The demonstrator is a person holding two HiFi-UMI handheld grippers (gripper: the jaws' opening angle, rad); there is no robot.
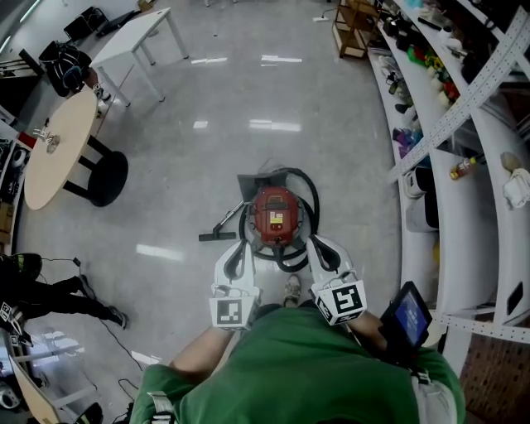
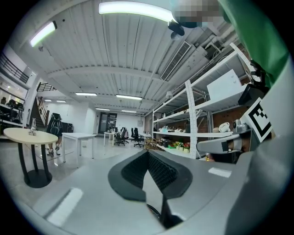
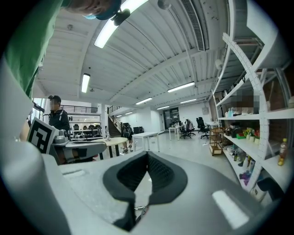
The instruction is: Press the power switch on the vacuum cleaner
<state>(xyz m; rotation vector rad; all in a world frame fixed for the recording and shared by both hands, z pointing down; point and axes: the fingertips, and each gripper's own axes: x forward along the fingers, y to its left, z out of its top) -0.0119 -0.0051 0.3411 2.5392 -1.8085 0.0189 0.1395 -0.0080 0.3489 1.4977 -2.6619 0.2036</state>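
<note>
A: How do the fingers stand?

B: The left gripper point(image 2: 148, 155) has its black ribbed pads point(image 2: 161, 172) clenched together on nothing. The right gripper point(image 3: 147, 155) is likewise closed and empty.

A: And the vacuum?

B: The round red canister vacuum cleaner point(image 1: 276, 217) sits on the glossy grey floor point(image 1: 248, 99), between both sets of fingertips and just beyond them. Its black hose point(image 1: 310, 192) loops behind it.

Floor point(image 1: 248, 91): polished grey, reflecting the ceiling strip lights point(image 2: 133, 8). Well left of the left tool point(image 1: 243, 248): a round beige tabletop point(image 1: 54, 149) on a black pedestal point(image 1: 103, 178); beyond it, a white rectangular table point(image 1: 132, 37). Right of the right tool point(image 1: 317, 247): a long run of white metal shelving point(image 1: 464, 182). Ceiling point(image 2: 115, 50): white, ribbed. Office chairs point(image 2: 124, 134) stand at the far end.
</note>
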